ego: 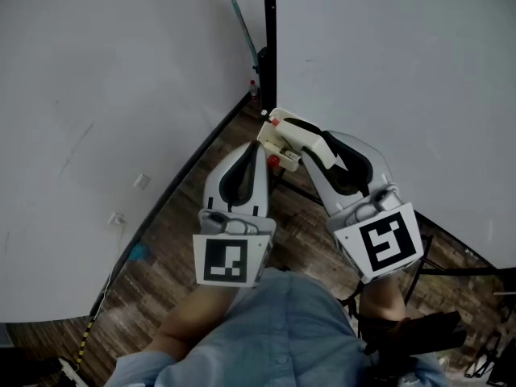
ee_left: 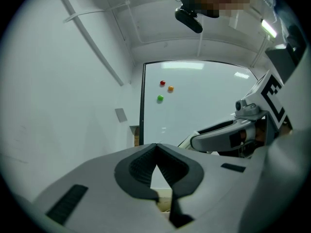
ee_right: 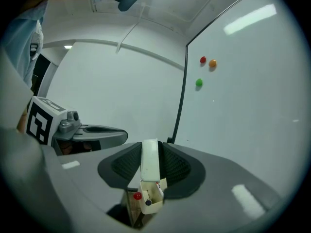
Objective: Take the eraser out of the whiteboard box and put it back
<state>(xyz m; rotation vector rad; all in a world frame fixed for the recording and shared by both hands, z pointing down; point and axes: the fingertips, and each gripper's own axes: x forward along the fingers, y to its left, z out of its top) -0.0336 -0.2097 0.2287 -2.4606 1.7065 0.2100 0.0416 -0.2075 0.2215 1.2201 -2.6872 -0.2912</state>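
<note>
The right claw (ee_right: 150, 147) is seen clamped on the white eraser (ee_right: 149, 161), which is held upright between the two black pads with its flat sides pressed by them. At 6 o'clock from the eraser, the cream whiteboard box (ee_right: 151, 203) is seen through the gap in the claw, with a red and a dark marker cap in it; whether eraser and box touch cannot be told. The left claw (ee_left: 156, 145) is closed with its tips together, and nothing is held in it. In the head view, the right claw (ego: 292, 127) is found at 1 o'clock from the left claw (ego: 256, 147). The whiteboard (ee_right: 252, 106) is seen at 3 o'clock in the right gripper view.
</note>
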